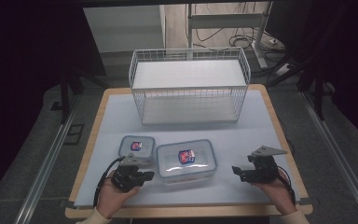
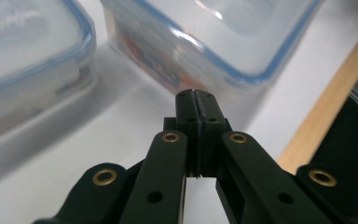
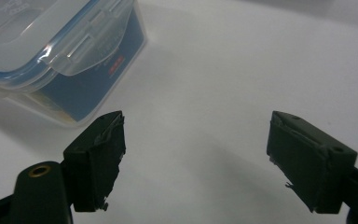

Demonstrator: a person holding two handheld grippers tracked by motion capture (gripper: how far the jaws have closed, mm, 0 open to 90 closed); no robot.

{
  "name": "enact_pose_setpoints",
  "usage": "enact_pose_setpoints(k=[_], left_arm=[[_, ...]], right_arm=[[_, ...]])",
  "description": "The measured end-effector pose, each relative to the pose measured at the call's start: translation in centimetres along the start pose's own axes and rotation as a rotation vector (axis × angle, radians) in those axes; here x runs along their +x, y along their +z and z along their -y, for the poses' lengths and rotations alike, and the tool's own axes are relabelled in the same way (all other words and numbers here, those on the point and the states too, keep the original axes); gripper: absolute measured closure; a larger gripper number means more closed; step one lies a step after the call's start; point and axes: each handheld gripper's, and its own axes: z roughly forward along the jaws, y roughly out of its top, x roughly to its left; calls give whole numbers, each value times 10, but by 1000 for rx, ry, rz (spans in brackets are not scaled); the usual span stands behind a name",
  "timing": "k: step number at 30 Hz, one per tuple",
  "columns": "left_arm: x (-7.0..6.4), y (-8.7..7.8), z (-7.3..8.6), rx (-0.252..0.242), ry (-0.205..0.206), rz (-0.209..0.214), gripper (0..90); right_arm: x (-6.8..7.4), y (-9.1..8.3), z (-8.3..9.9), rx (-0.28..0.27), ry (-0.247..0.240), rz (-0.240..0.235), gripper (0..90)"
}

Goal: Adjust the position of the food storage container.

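Observation:
Two clear lidded containers with blue rims lie on the white mat [image 1: 251, 135]: a small one [image 1: 137, 147] and a large one [image 1: 186, 160] to its right. My left gripper [image 1: 149, 175] is shut on nothing, its tips pointing at the large container's near left corner [image 2: 205, 42]; the small container [image 2: 28, 60] lies to its left in the left gripper view. My right gripper [image 1: 237, 171] stands open a short way right of the large container, jaws aimed at it. In the right gripper view the container's end with a lid clasp [image 3: 60, 51] lies beyond the left jaw of the gripper [image 3: 196, 126].
A white wire basket [image 1: 189, 86] stands on the mat at the back centre, with nothing in it. The table's wooden edge [image 1: 279, 135] frames the mat. Cables and desk legs lie on the floor behind.

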Motion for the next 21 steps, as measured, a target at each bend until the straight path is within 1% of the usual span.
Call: enact_pose_setpoints(k=[2,3,5,7,9,11,12,16,18,21], left_arm=[[0,3,-3,4,-6,-6,900],[1,4,-4,7,-4,-15,900],[4,6,-5,1,-21,-16,900],[5,7,-7,1,-27,-21,900],[7,10,-9,10,-27,-35,900],[7,14,-11,20,-27,-37,900],[8,16,-12,29,-19,-38,900],[5,22,-18,38,-14,-47,900],[3,25,-22,41,-10,-62,900],[2,30,-27,43,-8,-62,900]], right_arm=[[1,1,0,3,1,0,192],[1,2,0,4,-3,-1,192],[1,2,0,6,-3,0,192],[0,1,0,6,-1,2,192],[0,1,0,3,-1,1,192],[0,2,0,4,1,0,192],[0,2,-1,4,1,0,192],[0,2,-1,5,0,-1,192],[0,2,-1,4,2,0,192],[0,2,-1,4,-1,1,192]])
